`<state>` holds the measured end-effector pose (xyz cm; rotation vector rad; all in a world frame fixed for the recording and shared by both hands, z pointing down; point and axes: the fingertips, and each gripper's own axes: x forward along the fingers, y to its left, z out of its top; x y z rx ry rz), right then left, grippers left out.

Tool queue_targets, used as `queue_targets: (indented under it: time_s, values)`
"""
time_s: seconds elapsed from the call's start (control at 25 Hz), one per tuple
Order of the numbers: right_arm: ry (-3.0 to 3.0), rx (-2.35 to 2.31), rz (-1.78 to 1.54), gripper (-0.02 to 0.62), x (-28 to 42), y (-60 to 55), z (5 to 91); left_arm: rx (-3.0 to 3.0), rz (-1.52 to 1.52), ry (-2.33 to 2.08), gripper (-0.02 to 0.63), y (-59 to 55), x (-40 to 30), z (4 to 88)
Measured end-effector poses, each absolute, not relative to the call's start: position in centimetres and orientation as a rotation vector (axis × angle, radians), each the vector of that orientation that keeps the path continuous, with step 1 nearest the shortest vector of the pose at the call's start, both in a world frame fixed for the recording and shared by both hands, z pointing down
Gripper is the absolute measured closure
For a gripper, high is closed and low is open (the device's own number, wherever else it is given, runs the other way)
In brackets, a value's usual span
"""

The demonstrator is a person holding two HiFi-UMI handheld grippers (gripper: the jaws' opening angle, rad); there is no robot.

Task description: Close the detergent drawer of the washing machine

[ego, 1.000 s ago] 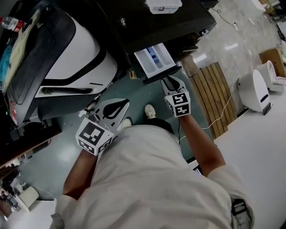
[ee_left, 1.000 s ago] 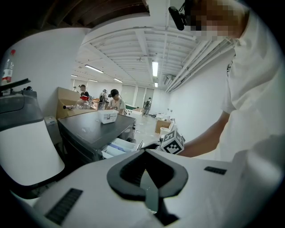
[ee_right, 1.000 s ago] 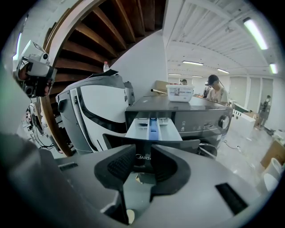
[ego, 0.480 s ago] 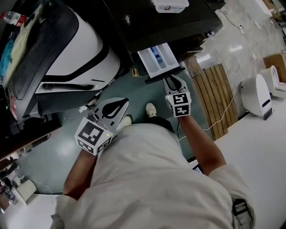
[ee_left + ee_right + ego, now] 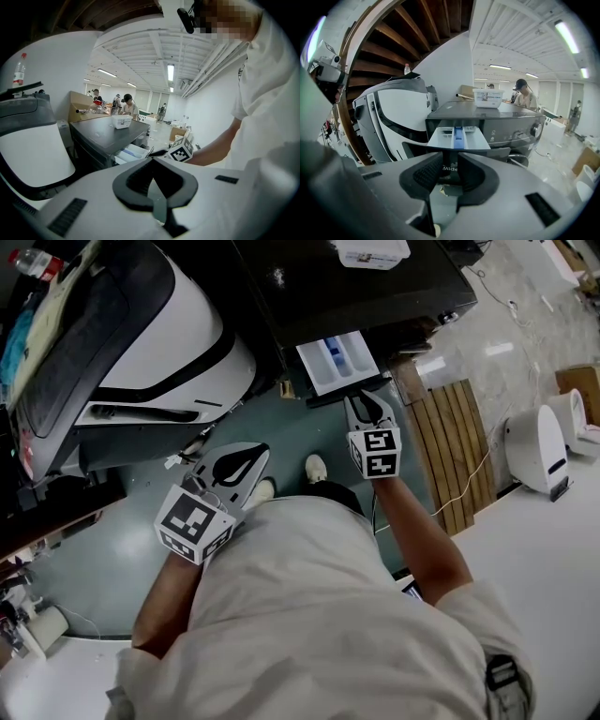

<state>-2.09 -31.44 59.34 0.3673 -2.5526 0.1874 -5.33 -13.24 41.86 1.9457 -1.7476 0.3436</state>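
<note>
The detergent drawer (image 5: 336, 362) juts partly out of the dark washing machine (image 5: 375, 287); the right gripper (image 5: 362, 401), jaws a narrow gap apart and empty, sits right at its front panel; the left gripper (image 5: 246, 457) hangs back, jaws together, empty.

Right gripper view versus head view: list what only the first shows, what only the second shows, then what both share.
Only the right gripper view: lettering on the drawer's front panel, a person in a cap in the background, and the right gripper with its jaws slightly apart at that panel.
Only the head view: the left gripper held away from the machine, a wooden slatted board on the floor, a shoe.
Both: the detergent drawer pulled out, its blue insert, and a white box on the washing machine.
</note>
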Motion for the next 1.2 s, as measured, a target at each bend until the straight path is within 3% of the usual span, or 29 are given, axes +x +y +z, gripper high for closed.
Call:
queue_targets:
  time_s: [1.2]
  values:
    - [-2.553, 0.358, 0.171, 0.508, -5.2, -32.7, 59.3, 1.884, 0.305, -1.805, 0.611, -12.4, -7.2, 42.0]
